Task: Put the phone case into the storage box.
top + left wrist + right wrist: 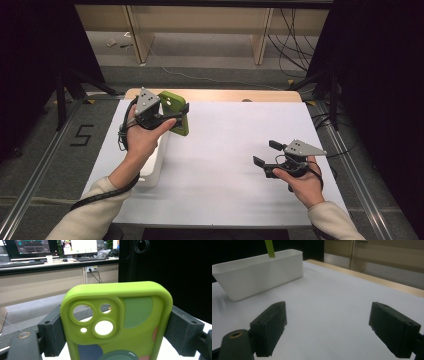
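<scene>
- White-covered desk (225, 165) at the centre, dark curtains to both sides, wooden furniture behind.
- Green phone case (117, 322): held upright above the far end of the white bin (152, 167), long axis near vertical, camera cutouts uppermost.
- Left gripper (172, 112): fingers (51, 332) pinch the case across its width, one on each long edge.
- Right gripper (265, 155): well right of the bin, fingers (268, 331) spread, nothing between them.
- Judgement: left hand is nearer; lowering the case into the bin appears next.

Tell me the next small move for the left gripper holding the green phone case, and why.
Probably lower the left gripper toward the white bin: its fingers clamp the green phone case, held above the bin, while the right gripper waits open.
</scene>
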A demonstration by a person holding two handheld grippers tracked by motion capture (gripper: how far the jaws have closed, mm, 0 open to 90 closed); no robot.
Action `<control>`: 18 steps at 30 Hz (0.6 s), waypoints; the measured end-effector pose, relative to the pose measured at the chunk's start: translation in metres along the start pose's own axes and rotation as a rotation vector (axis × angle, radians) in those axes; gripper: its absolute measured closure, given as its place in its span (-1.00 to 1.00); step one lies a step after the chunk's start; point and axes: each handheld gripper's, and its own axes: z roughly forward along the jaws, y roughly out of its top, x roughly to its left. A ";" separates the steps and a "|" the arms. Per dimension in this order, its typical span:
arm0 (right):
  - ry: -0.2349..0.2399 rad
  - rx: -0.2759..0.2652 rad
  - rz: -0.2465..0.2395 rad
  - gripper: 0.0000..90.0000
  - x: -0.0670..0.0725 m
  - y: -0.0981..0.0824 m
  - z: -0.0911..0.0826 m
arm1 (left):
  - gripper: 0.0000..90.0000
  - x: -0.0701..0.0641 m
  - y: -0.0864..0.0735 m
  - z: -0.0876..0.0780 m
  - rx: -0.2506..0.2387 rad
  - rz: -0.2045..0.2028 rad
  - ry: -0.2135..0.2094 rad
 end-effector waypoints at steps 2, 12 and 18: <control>0.001 0.000 0.000 -0.65 0.000 0.000 0.000 | -0.65 0.001 0.001 0.000 -0.002 -0.001 0.003; -0.002 0.000 -0.001 -0.65 0.000 0.000 0.000 | -0.65 0.007 0.001 -0.001 -0.004 -0.010 0.020; -0.001 -0.001 -0.002 -0.65 0.000 0.000 0.000 | -0.65 0.011 0.002 -0.002 -0.004 -0.014 0.032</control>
